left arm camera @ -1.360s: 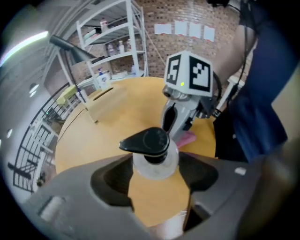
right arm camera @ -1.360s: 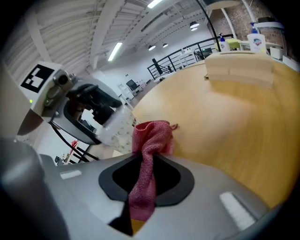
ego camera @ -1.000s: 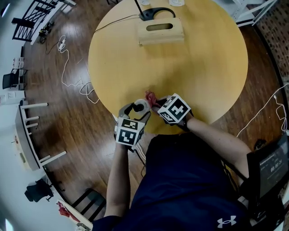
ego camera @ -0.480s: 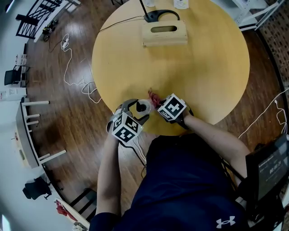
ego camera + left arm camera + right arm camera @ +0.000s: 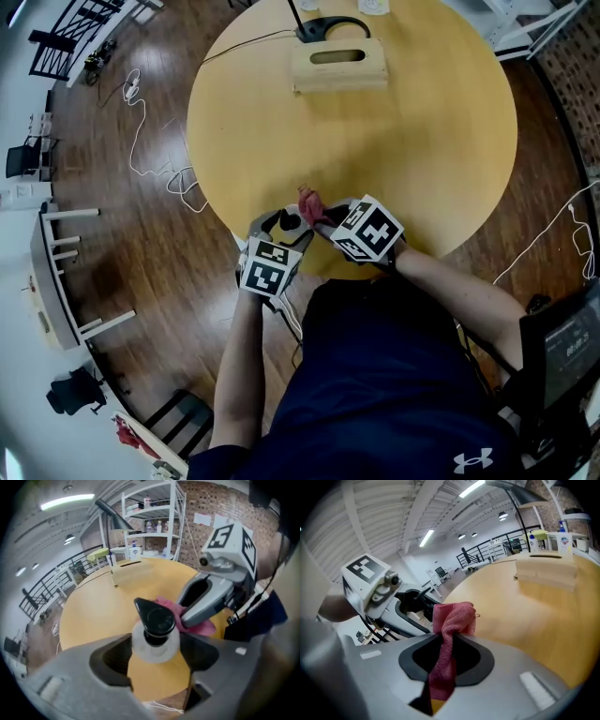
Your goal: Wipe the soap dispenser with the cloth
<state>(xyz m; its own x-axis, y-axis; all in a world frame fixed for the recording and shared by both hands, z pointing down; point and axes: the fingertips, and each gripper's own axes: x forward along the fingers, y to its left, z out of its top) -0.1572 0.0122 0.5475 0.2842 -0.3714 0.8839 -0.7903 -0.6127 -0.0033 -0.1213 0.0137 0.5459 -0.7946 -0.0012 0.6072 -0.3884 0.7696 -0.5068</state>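
My left gripper [image 5: 284,228] is shut on the soap dispenser [image 5: 293,222], a clear bottle with a black pump head, and holds it upright over the table's near edge. In the left gripper view the dispenser [image 5: 155,631] sits between both jaws of the left gripper [image 5: 155,654]. My right gripper [image 5: 320,218] is shut on a pink cloth [image 5: 308,201], whose free end bunches up beside the pump head. The cloth [image 5: 453,619] hangs from the right gripper [image 5: 448,652]. In the left gripper view the cloth [image 5: 199,626] lies just behind the dispenser, under the right gripper [image 5: 206,603].
The round wooden table [image 5: 403,150] carries a light wooden box [image 5: 337,64] at its far side, with a black lamp base and cable [image 5: 323,28] behind it. White cables [image 5: 155,159] lie on the wood floor to the left.
The right gripper with the cloth has risen a little beside the pump head. The left gripper keeps the dispenser in about the same spot.
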